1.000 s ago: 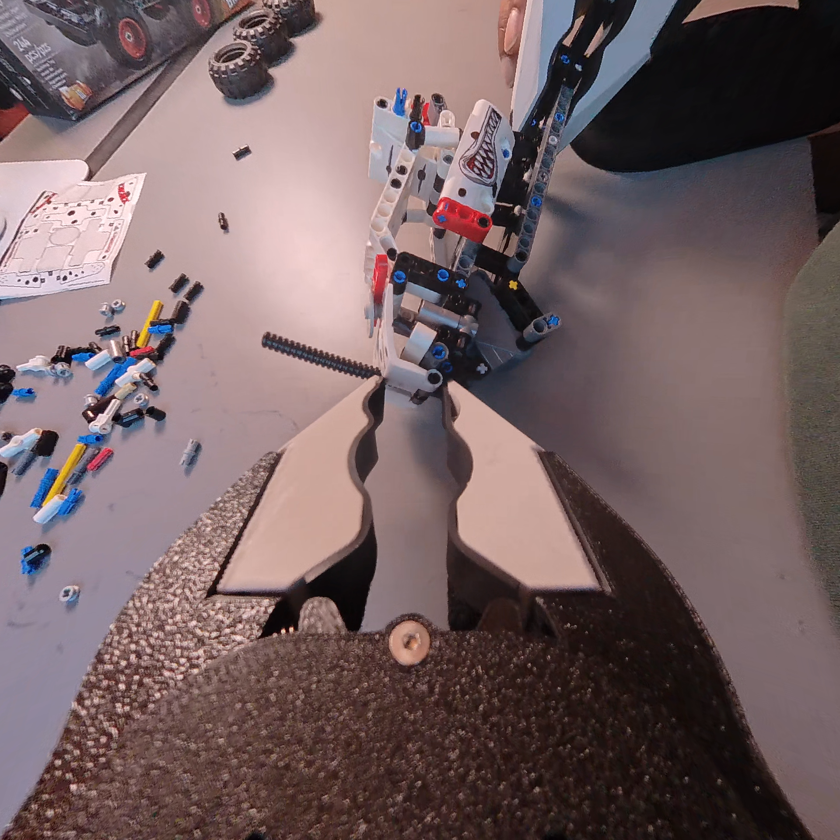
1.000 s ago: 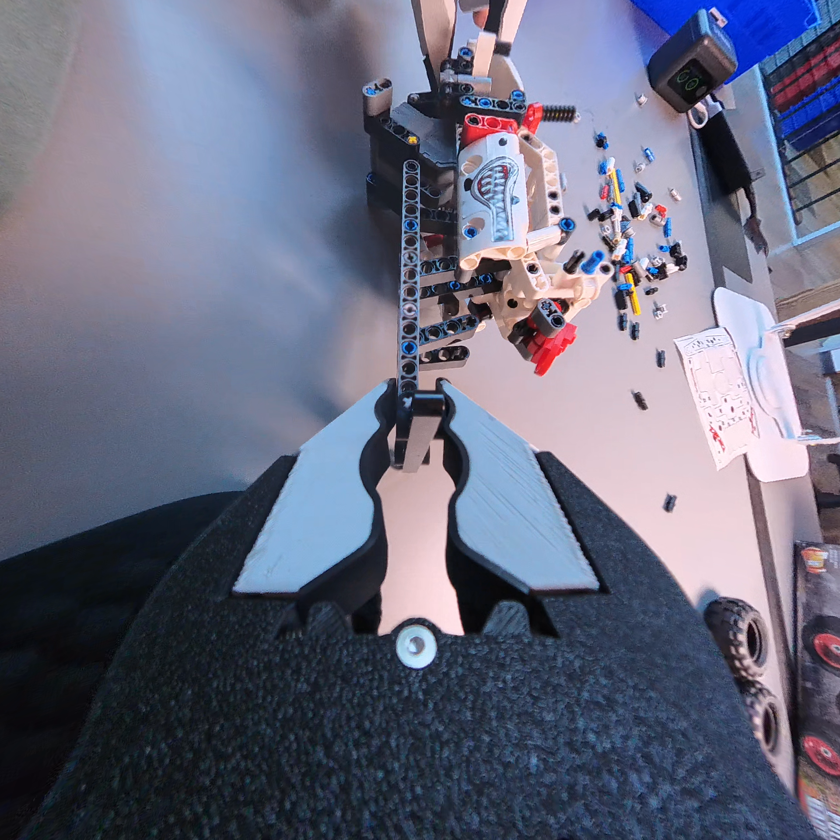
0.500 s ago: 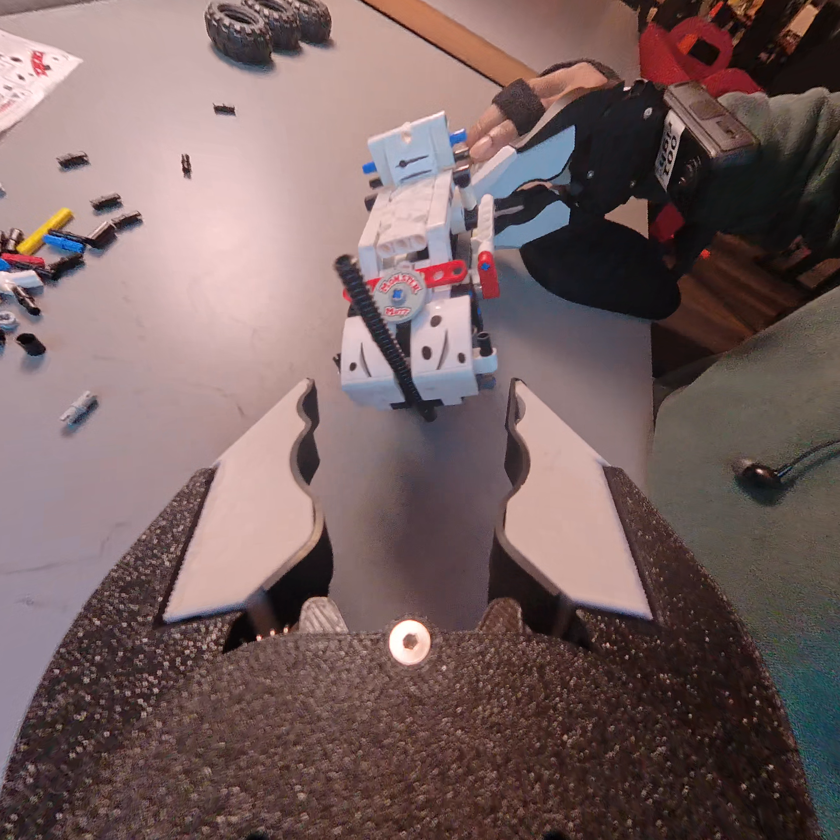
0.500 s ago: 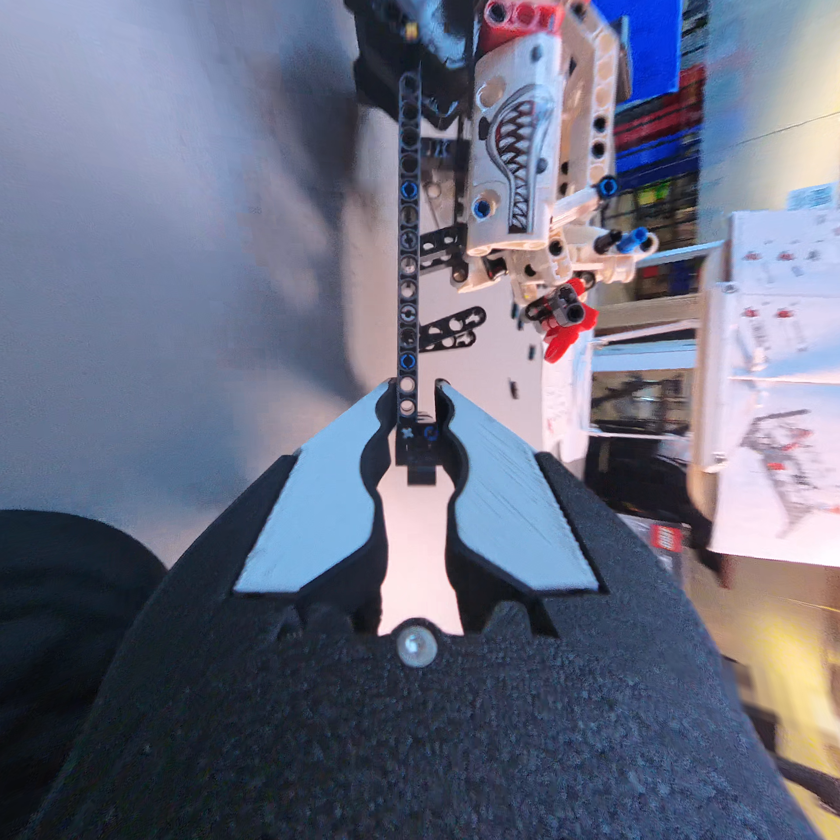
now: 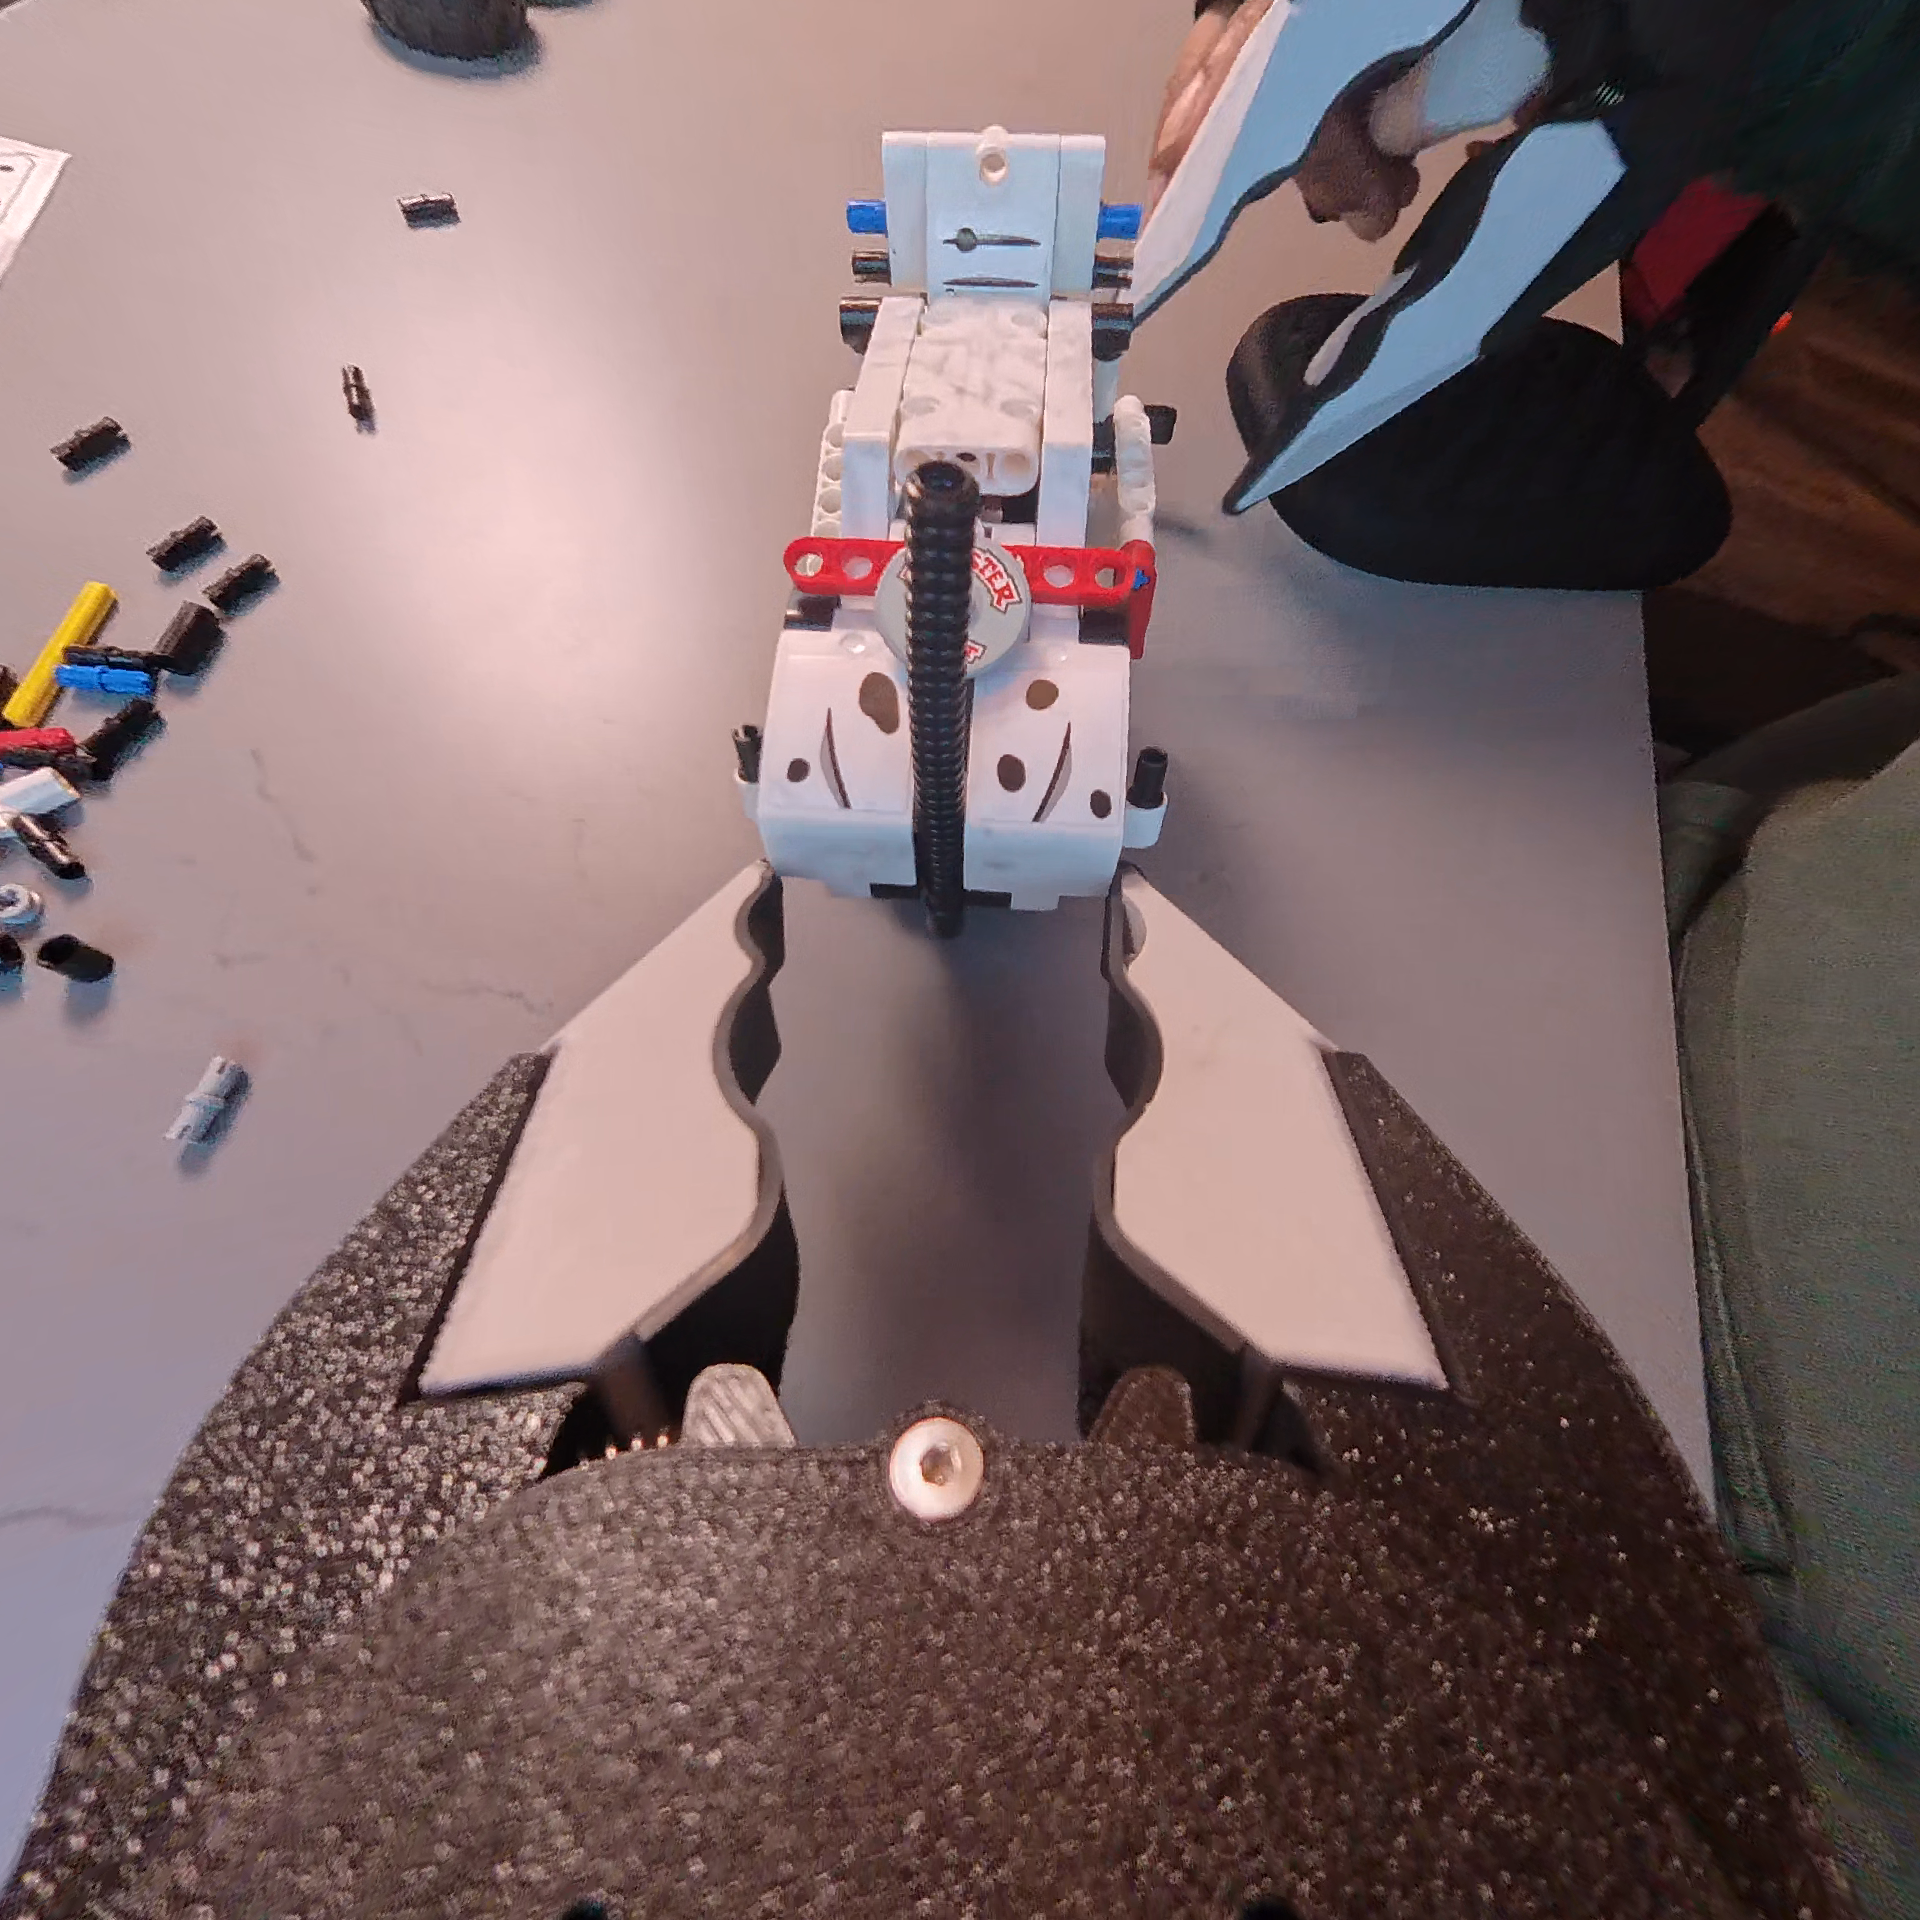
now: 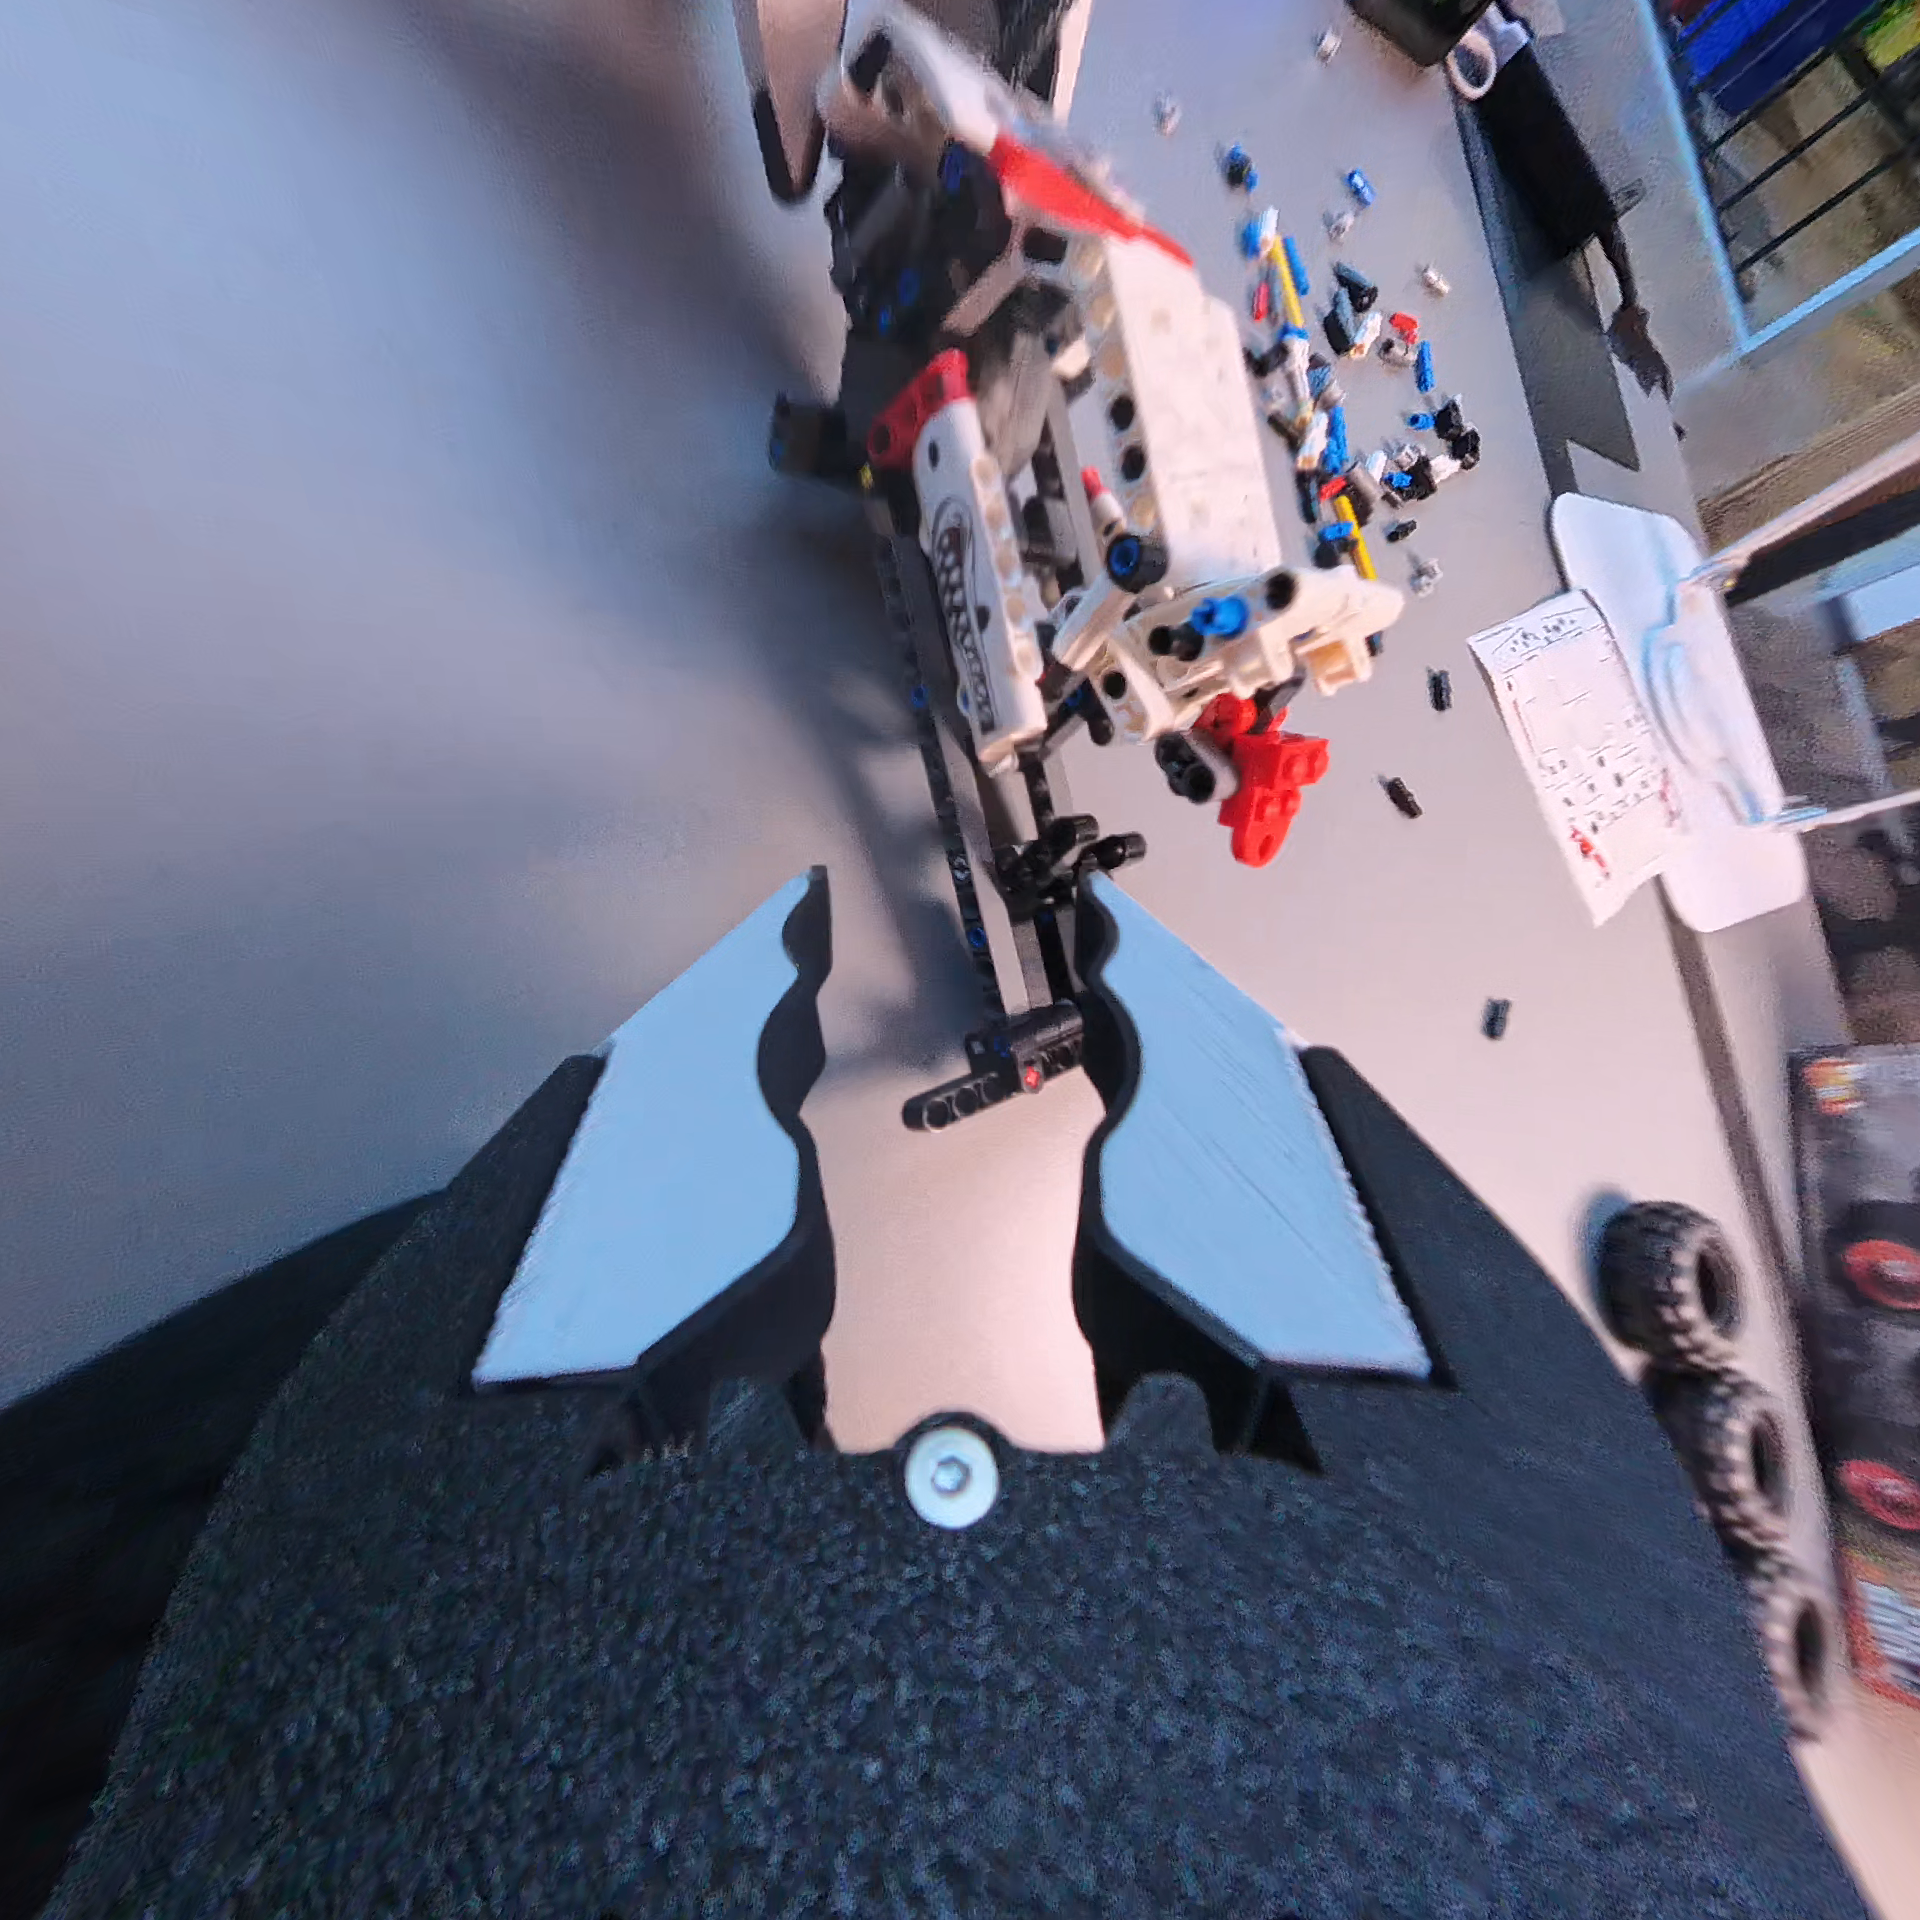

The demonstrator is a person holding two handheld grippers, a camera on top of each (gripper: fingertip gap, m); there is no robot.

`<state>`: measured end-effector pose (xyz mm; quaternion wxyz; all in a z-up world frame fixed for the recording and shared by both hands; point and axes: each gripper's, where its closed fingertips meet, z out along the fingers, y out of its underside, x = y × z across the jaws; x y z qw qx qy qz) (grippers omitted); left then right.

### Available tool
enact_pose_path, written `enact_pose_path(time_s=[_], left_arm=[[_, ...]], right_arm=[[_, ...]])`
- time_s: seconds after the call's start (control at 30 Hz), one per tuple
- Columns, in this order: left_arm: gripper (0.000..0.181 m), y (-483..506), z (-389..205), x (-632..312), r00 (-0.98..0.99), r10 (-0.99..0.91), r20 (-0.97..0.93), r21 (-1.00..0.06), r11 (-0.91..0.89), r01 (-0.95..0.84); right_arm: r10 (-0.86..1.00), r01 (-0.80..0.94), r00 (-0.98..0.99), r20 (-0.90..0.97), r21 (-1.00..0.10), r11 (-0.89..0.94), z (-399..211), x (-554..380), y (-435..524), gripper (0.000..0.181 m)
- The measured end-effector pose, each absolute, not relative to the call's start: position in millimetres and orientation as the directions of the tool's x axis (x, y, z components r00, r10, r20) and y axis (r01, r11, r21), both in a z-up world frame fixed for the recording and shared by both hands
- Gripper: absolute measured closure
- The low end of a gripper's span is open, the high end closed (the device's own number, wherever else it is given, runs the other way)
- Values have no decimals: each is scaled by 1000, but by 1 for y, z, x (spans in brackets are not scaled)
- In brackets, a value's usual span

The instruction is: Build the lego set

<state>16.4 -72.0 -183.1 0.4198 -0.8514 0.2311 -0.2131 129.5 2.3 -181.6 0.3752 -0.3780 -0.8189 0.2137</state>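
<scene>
Spreading wide in the left wrist view, the left gripper (image 5: 943,894) has its fingertips flanking the near end of the white lego truck body (image 5: 956,665) on the grey table (image 5: 499,540), gripping nothing; a second ago it pinched the model's edge, and half a second ago it stood back from it. One black ribbed hose (image 5: 940,686) runs up the model's middle. The right gripper (image 5: 1340,260) hovers open at the far right corner. One yellow axle (image 5: 57,652) lies among the loose pins at the left.

Seen from the right wrist, the right gripper (image 6: 954,894) is now parted, having let go of the long black beam (image 6: 961,831) it clamped before; the beam's cross piece lies between the fingers, and contact with the right one is unclear. Three black tyres (image 6: 1673,1288) line the right edge, beside one sticker sheet (image 6: 1569,748).
</scene>
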Motion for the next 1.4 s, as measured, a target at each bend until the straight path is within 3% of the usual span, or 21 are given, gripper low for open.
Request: enact_pose_path(time_s=[0.13, 0.2, 0.3, 0.4, 0.67, 0.77, 0.83, 0.97, 1.03, 1.13, 1.4], left_arm=[[130, -60, -183, 2, 785, -583, 208, -810, -553, -196], [148, -49, -180, -9, 786, -540, 300, -797, -595, -105], [148, -38, -175, -18, 741, -493, 456, -742, -670, 11], [157, -34, -175, -27, 760, -485, 433, -737, -676, -11], [117, -39, -173, -23, 783, -495, 376, -773, -634, -29], [108, -22, -175, -14, 791, -490, 366, -789, -614, -15], [107, -12, -179, -10, 799, -491, 346, -795, -606, -28], [114, -7, -186, -9, 807, -526, 269, -811, -576, -105], [114, -10, -185, -10, 786, -560, 263, -817, -563, -128], [115, -14, -185, -11, 713, -648, 267, -824, -537, -179], [115, -18, -182, -4, 617, -773, 145, -869, -398, -294]], right_arm=[[868, 451, -343, 360, -747, 488, -160, 129, 6, 134], [888, 477, -318, 331, -754, 452, -164, 128, 13, 132], [911, 498, -292, 292, -767, 405, -173, 124, 17, 133], [929, 471, -282, 239, -809, 351, -163, 121, 15, 137], [975, 446, -219, -32, -892, 71, -108, 96, 53, 143], [957, 538, -194, -217, -839, -81, -108, 58, 75, 143], [911, 649, -202, -360, -746, -150, -120, 34, 81, 135], [778, 854, -242, -581, -508, -114, -166, 19, 78, 116], [648, 892, -279, -708, -442, -99, -172, 24, 65, 116], [486, 908, -336, -807, -415, -62, -171, 36, 46, 115], [286, 952, -275, -918, -302, -56, -171, 50, 14, 119]])
